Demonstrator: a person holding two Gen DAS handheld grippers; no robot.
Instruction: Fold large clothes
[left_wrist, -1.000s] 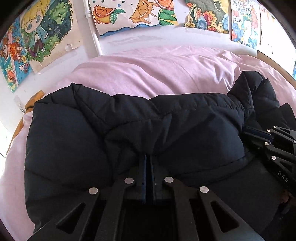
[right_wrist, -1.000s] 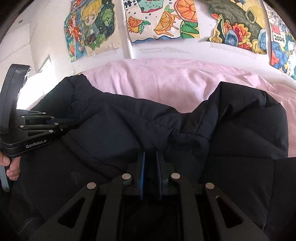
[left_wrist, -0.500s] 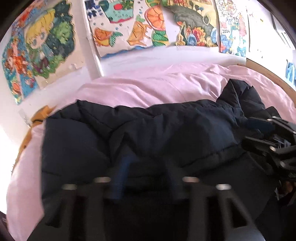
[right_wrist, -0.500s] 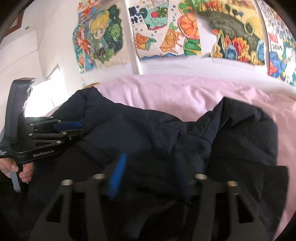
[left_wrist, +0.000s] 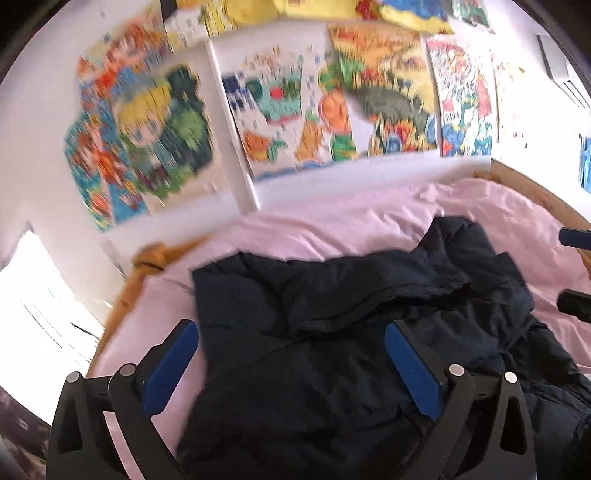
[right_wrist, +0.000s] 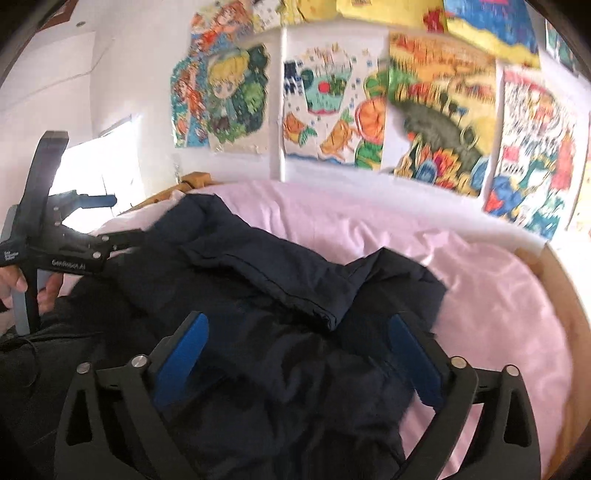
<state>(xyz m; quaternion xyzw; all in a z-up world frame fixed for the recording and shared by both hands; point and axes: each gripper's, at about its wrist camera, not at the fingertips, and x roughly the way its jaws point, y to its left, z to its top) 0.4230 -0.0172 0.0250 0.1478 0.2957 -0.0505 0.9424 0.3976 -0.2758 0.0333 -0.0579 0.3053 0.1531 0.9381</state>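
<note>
A large dark navy puffer jacket lies bunched on a pink bed sheet; it also shows in the right wrist view. My left gripper is open, its blue pads wide apart above the jacket, holding nothing. My right gripper is open too, above the jacket's folded edge. The left gripper also shows from the side at the left of the right wrist view, open. The right gripper's fingertips peek in at the right edge of the left wrist view.
Colourful posters cover the white wall behind the bed. A wooden bed frame curves round the right side. An orange-brown cloth lies at the bed's far left corner. A bright window is at the left.
Both grippers were shut on the jacket a second ago. They have let go, opened wide and lifted back, so more wall shows. The jacket has dropped onto the bed.
</note>
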